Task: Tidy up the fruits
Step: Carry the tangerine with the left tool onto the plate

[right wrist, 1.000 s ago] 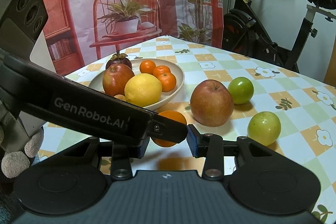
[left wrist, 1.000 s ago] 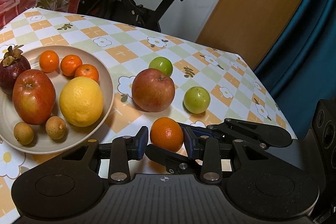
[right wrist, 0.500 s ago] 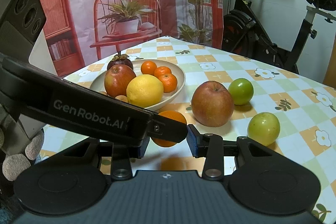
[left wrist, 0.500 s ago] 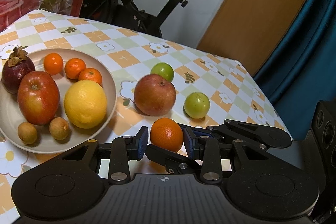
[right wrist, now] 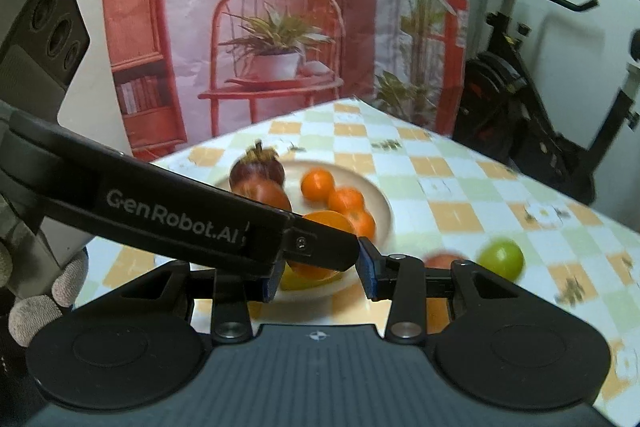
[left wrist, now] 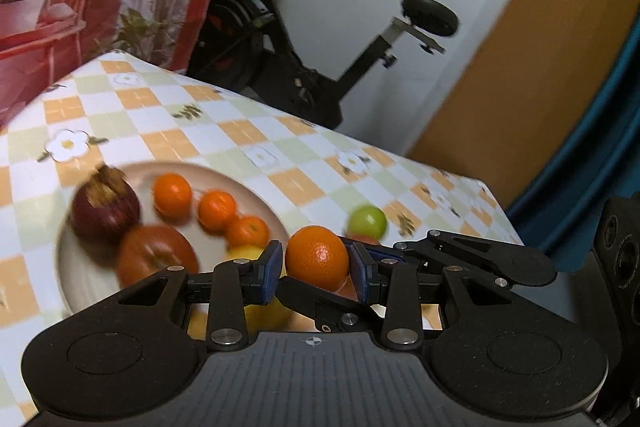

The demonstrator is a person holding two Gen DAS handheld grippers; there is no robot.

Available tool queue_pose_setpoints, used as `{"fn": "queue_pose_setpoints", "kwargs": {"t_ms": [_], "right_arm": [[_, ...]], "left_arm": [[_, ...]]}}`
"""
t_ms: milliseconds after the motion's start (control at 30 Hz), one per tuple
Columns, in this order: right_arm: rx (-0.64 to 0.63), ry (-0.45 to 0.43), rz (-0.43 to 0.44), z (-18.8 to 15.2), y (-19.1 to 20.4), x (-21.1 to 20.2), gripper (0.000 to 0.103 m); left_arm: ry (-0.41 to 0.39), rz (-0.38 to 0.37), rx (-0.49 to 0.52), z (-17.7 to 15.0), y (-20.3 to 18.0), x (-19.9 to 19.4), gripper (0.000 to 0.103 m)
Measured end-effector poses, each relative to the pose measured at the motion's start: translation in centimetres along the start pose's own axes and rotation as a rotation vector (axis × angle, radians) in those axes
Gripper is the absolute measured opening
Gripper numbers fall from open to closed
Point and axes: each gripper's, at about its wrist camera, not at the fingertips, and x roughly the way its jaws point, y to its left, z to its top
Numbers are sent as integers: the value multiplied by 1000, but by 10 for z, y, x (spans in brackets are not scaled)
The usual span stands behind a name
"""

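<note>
The orange (left wrist: 317, 261) is close to round, so no long axis or pointing direction can be made out; its dimpled skin faces the left wrist camera. It sits pinched between the blue pads of the left gripper (left wrist: 316, 269), whose jaws are narrow and pressed on the fruit's two sides. The right gripper (right wrist: 320, 273) also stands narrow around the same orange (right wrist: 326, 223), but the left gripper's finger crosses in front and hides whether its pads touch, so I cannot tell. A second ago the orange rested on the table (left wrist: 168, 143) near the big apple; now it is lifted and hangs in front of the plate (left wrist: 72, 267), with the background blurred. The left view shows the orange whole, and one green fruit (left wrist: 367, 221) beyond it. Only the right view shows the gloved hand (right wrist: 44, 291) at far left.
</note>
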Motion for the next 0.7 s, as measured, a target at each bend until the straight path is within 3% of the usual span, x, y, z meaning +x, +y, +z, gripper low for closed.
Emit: {"fn": "queue_pose_setpoints", "kwargs": {"t_ms": [400, 700], "right_arm": [[8, 71, 67, 40, -5, 80, 41], [95, 136, 95, 44, -19, 107, 41]], "left_arm": [[87, 53, -52, 40, 57, 35, 39], [132, 71, -36, 43, 64, 51, 39]]}}
